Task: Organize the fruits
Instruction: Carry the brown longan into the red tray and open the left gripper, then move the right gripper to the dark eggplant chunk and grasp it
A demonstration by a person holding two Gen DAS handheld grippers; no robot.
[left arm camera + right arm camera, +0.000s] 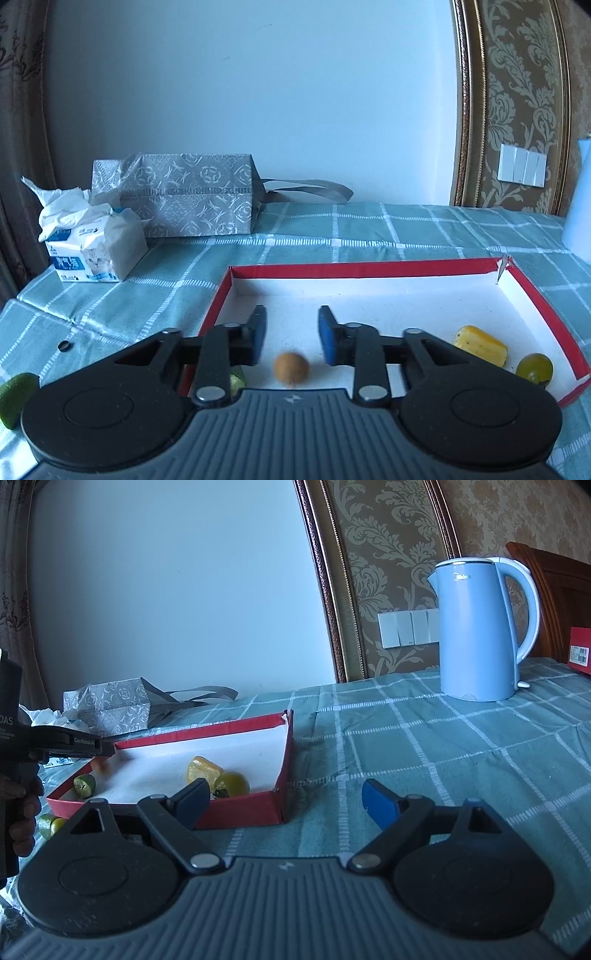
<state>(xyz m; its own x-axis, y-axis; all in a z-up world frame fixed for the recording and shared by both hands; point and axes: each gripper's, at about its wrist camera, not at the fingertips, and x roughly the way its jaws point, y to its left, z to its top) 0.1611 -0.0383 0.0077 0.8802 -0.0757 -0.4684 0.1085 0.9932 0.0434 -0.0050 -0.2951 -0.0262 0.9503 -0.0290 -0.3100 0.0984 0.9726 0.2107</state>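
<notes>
A shallow white box with a red rim point(369, 268) point(236, 808) lies on the checked cloth. My left gripper point(292, 325) point(107, 747) hangs open over its near left part. A small brown round fruit point(291, 369) point(99, 764), blurred, is below the gap, clear of both pads. A yellow fruit point(480, 345) point(203, 770) and a yellow-green round fruit point(534, 368) point(232, 783) rest in the box's right end. A cut green fruit point(238, 380) point(84, 785) sits at the left end, partly hidden. My right gripper point(284, 794) is open and empty by the box's near right corner.
A green lime point(16, 398) point(51, 825) lies on the cloth left of the box. A tissue pack point(96, 251) and a grey patterned bag point(184, 195) stand at the back left. A blue kettle point(480, 627) stands back right, and a person's hand point(22, 812) holds the left gripper.
</notes>
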